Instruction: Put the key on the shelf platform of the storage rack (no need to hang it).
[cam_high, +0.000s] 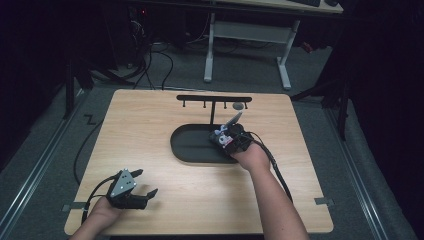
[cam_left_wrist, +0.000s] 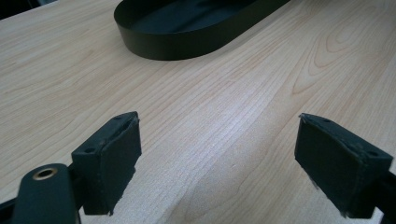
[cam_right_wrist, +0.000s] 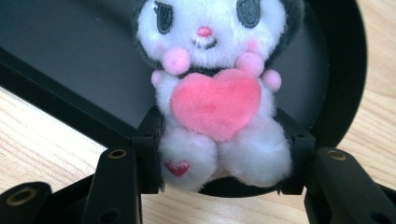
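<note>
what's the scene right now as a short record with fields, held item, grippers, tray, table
held item: plush toy, white with a pink heart on its front, clamped at its lower body
right gripper: shut on the plush toy, held over the right end of the tray
left gripper: open, nothing between the jaws, low over the near left part of the table
tray: black oval, nothing lying on the floor that shows
stand: black T-shaped rack with small hooks, rising at the tray's far edge
table: light wood top
</note>
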